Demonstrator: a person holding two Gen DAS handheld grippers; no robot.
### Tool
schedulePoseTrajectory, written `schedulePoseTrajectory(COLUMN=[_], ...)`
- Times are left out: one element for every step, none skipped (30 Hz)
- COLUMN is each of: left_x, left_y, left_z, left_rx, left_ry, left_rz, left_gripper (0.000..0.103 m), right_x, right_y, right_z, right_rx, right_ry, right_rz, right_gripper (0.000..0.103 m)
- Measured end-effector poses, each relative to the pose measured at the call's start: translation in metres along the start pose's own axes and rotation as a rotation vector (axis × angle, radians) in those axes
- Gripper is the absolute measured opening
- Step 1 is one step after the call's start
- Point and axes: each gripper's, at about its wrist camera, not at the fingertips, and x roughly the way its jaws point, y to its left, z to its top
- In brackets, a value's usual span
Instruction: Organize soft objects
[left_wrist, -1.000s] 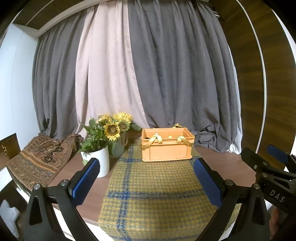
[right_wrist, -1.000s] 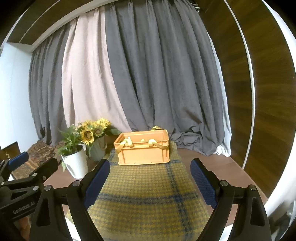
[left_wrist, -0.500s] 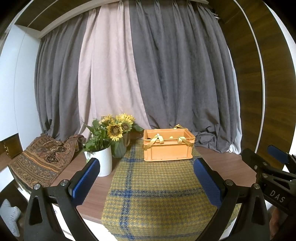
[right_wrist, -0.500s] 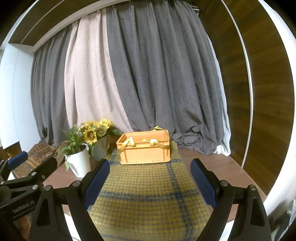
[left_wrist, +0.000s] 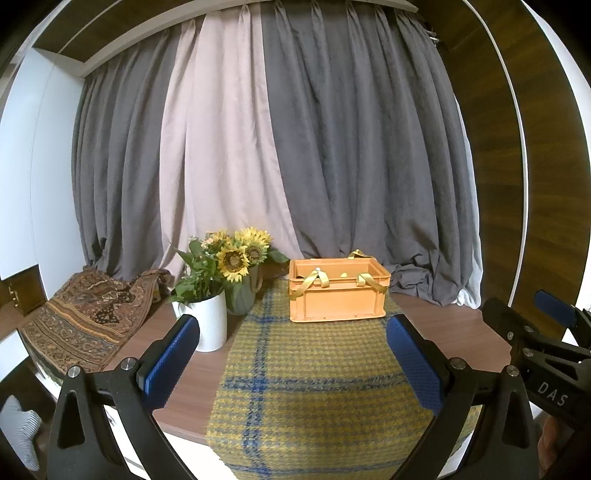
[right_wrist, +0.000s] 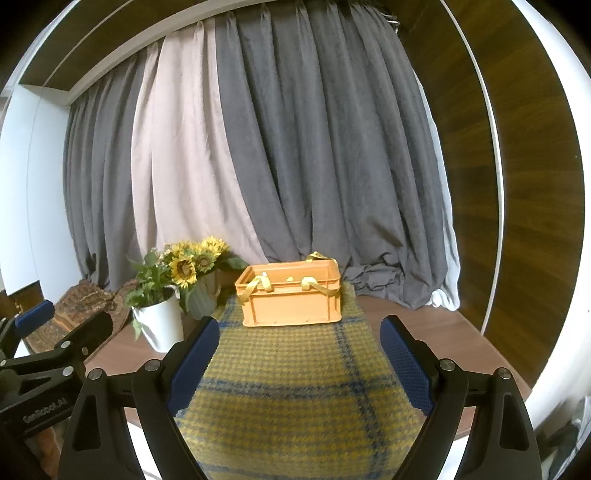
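Observation:
An orange plastic crate (left_wrist: 338, 297) stands at the far end of a yellow and blue plaid cloth (left_wrist: 314, 384) on the wooden table. Yellow straps (left_wrist: 317, 280) of something soft hang over its front rim; the rest of its contents are hidden. The crate also shows in the right wrist view (right_wrist: 291, 299), on the same cloth (right_wrist: 295, 391). My left gripper (left_wrist: 291, 360) is open and empty, held over the near end of the cloth. My right gripper (right_wrist: 299, 363) is open and empty, beside it on the right. Both are well short of the crate.
A white vase of green plants (left_wrist: 207, 325) and a grey-green vase of sunflowers (left_wrist: 242, 273) stand left of the crate. A patterned brown cloth (left_wrist: 88, 314) lies at the far left. Grey and pink curtains (left_wrist: 295, 147) hang behind the table. A wood-panelled wall (left_wrist: 517, 184) is on the right.
Both grippers have drawn back and tilted up a little, so the crate and vases sit slightly lower and farther in view. The jaws stay open.

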Motion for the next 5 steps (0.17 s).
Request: schedulePoseTrajectory(left_x=[-0.0002,-0.0003,-0.0005,-0.0004,-0.0009], left_y=[-0.0004,-0.0003,-0.0001,-0.0004,-0.0004], left_z=[-0.0001,-0.0001,-0.0002,0.0001,0.0001], left_rx=[0.001,0.001,0.000,0.000,0.000], left_ry=[0.000,-0.001,-0.003,-0.004,-0.006], left_rz=[0.001,0.002,0.003,0.003,0.003], left_gripper=[0.103,0.103,0.103,0.103,0.103], right_x=[-0.0009,-0.0015,-0.0008,-0.0011,-0.0016], right_y=[0.0004,0.0006,0.0008,0.0006,0.0010], right_z=[0.0000,0.0000,-0.0001,-0.0002,-0.0001], right_rx=[-0.002,-0.002,-0.001,0.000,0.000], right_ry=[-0.001,-0.001,-0.001,-0.001,-0.002], right_rz=[0.000,-0.001,-0.001,-0.002,-0.003], right_gripper=[0.090,0.090,0.090,0.090,0.090])
